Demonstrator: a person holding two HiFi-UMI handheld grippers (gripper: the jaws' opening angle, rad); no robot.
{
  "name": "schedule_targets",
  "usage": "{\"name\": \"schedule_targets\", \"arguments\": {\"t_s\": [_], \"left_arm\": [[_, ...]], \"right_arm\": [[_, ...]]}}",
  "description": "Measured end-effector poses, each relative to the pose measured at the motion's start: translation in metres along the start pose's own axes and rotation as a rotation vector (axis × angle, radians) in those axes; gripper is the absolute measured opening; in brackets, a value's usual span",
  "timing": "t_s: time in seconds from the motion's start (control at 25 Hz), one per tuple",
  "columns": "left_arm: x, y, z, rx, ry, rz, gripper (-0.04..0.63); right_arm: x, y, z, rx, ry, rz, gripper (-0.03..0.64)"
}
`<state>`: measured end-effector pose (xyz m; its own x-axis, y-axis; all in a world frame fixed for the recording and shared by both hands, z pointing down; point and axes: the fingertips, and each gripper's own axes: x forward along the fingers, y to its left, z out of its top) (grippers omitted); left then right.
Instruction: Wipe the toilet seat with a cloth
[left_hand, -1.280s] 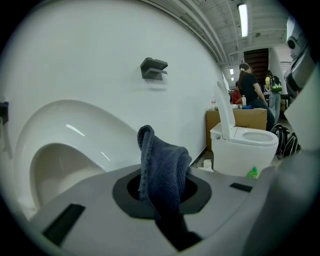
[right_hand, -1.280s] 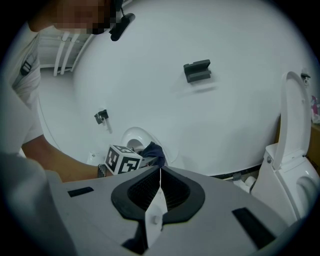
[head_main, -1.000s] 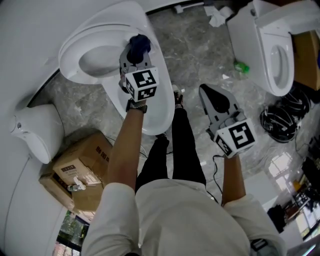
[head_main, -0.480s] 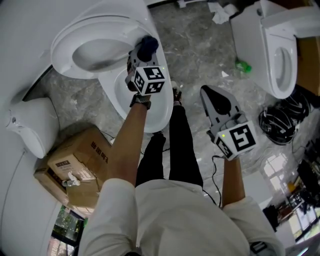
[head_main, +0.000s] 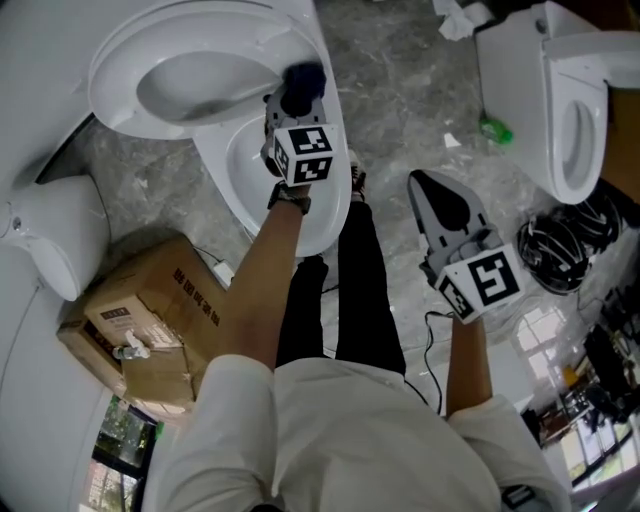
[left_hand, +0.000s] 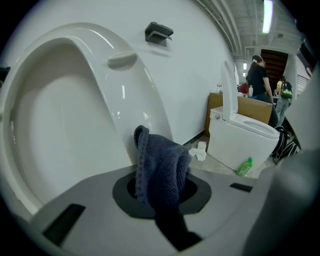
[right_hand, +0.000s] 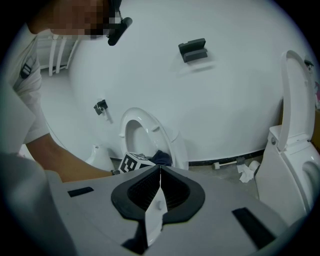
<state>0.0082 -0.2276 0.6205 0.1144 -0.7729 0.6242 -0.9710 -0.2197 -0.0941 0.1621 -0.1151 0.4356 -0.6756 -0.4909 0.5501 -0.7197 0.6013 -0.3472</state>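
A white toilet stands at the upper left with its seat (head_main: 112, 105) raised above the bowl (head_main: 240, 175). My left gripper (head_main: 290, 100) is shut on a dark blue cloth (head_main: 303, 78), held against the seat's right end near the hinge. In the left gripper view the cloth (left_hand: 162, 160) bunches up out of the jaws of the left gripper (left_hand: 160, 189), with the raised seat (left_hand: 75, 110) just behind. My right gripper (head_main: 418, 183) hangs over the floor to the right, shut and empty. The right gripper view shows its jaws pressed together on the right gripper (right_hand: 160, 172), the seat (right_hand: 150, 131) beyond.
A second toilet (head_main: 560, 110) stands at the upper right, a green bottle (head_main: 487, 130) on the floor beside it. Black cables (head_main: 560, 250) lie at the right. A cardboard box (head_main: 140, 320) sits at the lower left beside a white fixture (head_main: 55, 230). Crumpled tissue (head_main: 460, 15) lies by the far wall.
My left gripper has slid the cloth a little to the right and farther away along the seat's edge. The right gripper has hardly moved.
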Motion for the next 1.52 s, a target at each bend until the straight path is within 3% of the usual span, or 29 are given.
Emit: {"name": "schedule_targets", "arguments": {"t_s": [0.16,0.32,0.6,0.76,0.92,1.0,1.52], "left_arm": [[-0.004,-0.007,-0.006,-0.01,-0.018,-0.035,0.048],[-0.002,-0.021,-0.035,-0.023,0.032,-0.085,0.048],[0.018,-0.01,-0.074,-0.106,0.098,-0.043,0.048],[0.028,0.005,-0.094,-0.206,0.123,-0.017,0.048],[0.023,0.033,-0.105,-0.398,0.13,0.036,0.048],[0.018,0.046,-0.111,-0.439,0.126,0.065,0.048],[-0.01,0.101,-0.153,-0.474,0.161,0.136,0.049]], "right_arm": [[0.006,0.008,-0.001,0.047,-0.015,0.032,0.029],[0.015,0.013,0.002,0.045,-0.02,0.046,0.029],[0.023,0.011,-0.007,0.043,-0.002,0.056,0.029],[0.025,0.016,-0.014,0.041,0.021,0.075,0.029],[0.037,0.026,-0.014,0.035,0.034,0.106,0.029],[0.043,0.032,-0.012,0.024,0.036,0.125,0.029],[0.065,0.066,-0.008,-0.043,0.061,0.177,0.029]]}}
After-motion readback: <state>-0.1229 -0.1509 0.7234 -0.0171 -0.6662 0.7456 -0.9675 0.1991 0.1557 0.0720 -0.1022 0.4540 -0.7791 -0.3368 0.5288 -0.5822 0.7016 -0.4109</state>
